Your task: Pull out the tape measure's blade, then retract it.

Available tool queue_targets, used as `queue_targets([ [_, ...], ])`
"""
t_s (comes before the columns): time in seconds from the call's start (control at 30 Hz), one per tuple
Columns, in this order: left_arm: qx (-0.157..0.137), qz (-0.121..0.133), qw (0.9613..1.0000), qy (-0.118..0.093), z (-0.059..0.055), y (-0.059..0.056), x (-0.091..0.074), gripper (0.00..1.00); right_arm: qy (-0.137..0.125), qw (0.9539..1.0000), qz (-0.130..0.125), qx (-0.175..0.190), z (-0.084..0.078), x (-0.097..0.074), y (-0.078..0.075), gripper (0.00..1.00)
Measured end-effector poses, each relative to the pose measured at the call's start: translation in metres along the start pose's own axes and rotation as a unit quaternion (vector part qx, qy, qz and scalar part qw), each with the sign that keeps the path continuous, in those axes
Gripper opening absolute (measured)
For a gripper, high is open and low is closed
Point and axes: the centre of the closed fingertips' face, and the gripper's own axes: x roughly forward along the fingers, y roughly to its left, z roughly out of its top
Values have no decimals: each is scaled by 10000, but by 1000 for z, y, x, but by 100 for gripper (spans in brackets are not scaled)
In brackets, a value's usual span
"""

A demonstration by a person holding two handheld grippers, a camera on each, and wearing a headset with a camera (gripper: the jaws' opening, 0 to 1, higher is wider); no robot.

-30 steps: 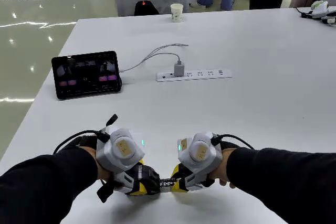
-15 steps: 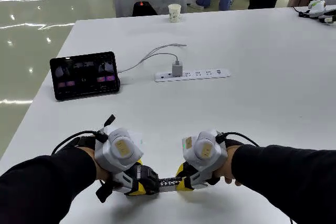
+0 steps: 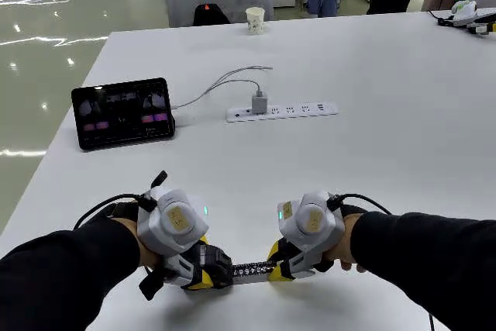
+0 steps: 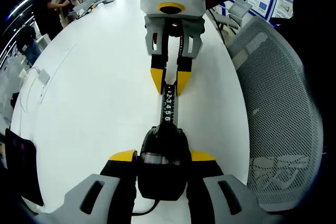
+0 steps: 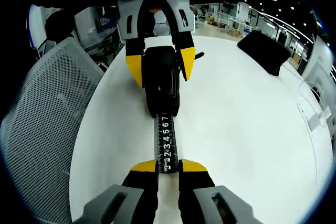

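In the head view, the left gripper (image 3: pixel 203 266) is clamped on the black body of the tape measure (image 3: pixel 215 263). The body sits low over the near edge of the white table (image 3: pixel 372 137). The right gripper (image 3: pixel 277 270), close beside it, pinches the free end of the blade (image 3: pixel 251 270). Only a short length of blade spans the gap. I judge the pull-out begun but far from full, with the retraction not yet done. A tablet (image 3: pixel 122 112), a power strip (image 3: pixel 283 111) and a paper cup (image 3: pixel 254 19) lie well beyond.

In the left gripper view, the yellow-tipped jaws are closed snugly on both sides of the tape measure. The exposed blade reads 1 to 6 in white numerals. The printing on the facing gripper's housing is too small to read. A mesh chair (image 4: pixel 273 103) stands beside the table.

In the right gripper view, the jaws are shut nearly together on the blade's tip. Numerals 2 to 7 run on towards the body. No maker's brand is legible.
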Motion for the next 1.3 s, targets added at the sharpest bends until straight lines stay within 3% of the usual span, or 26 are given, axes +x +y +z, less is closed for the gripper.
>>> queue_targets([
  [1.3, -19, 4, 10000, 34, 0, 1, 0, 31, -33, 9998, -25, 196, -24, -17, -2, 11],
])
